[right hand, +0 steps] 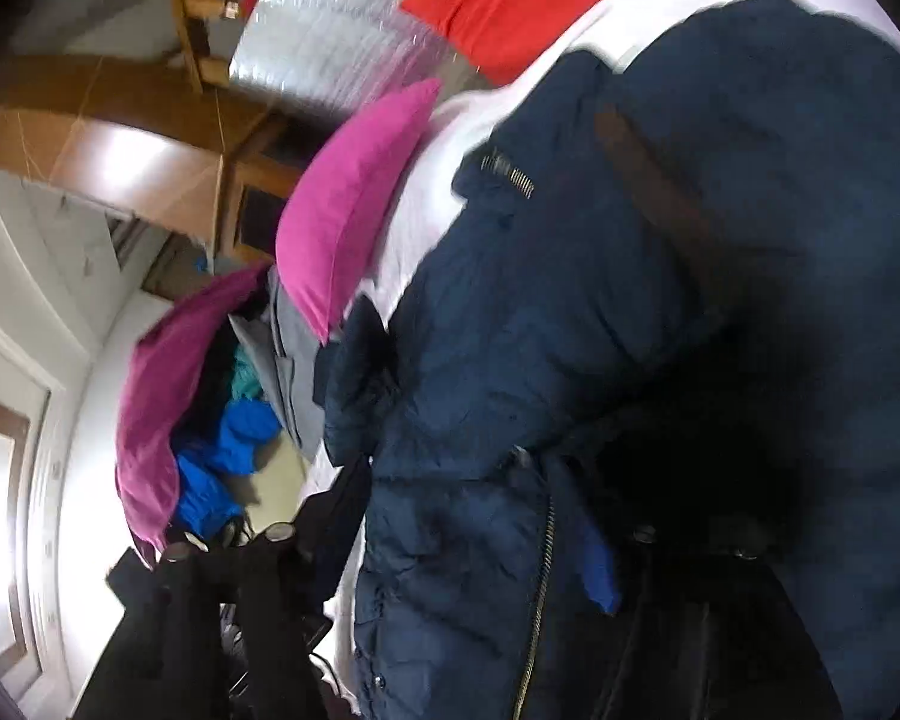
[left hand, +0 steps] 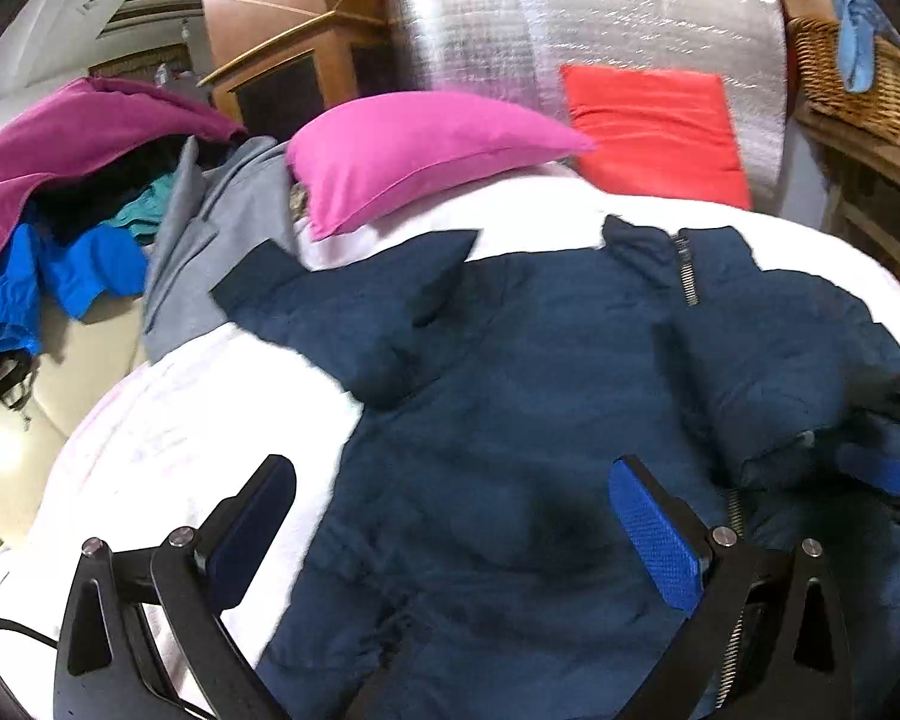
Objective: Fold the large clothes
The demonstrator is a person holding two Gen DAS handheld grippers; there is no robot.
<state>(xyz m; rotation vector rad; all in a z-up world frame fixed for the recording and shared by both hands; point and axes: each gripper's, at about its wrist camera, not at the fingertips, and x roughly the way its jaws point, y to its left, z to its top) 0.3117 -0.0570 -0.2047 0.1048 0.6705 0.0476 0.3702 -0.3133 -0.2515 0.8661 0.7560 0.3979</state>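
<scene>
Navy jacket (left hand: 510,420) spread across the white bed (left hand: 168,420) below a pink pillow (left hand: 414,150); left gripper (left hand: 450,540) wide, empty above it; right gripper (left hand: 870,456) at the bed's right edge, grip unclear.

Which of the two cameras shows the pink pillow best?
The left wrist view: the pink pillow sits upright, sharp and whole, on the white bedding. The right wrist view shows it tilted sideways and blurrier.

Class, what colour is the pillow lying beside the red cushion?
Bright pink pillow; it shows best in the left wrist view.
</scene>
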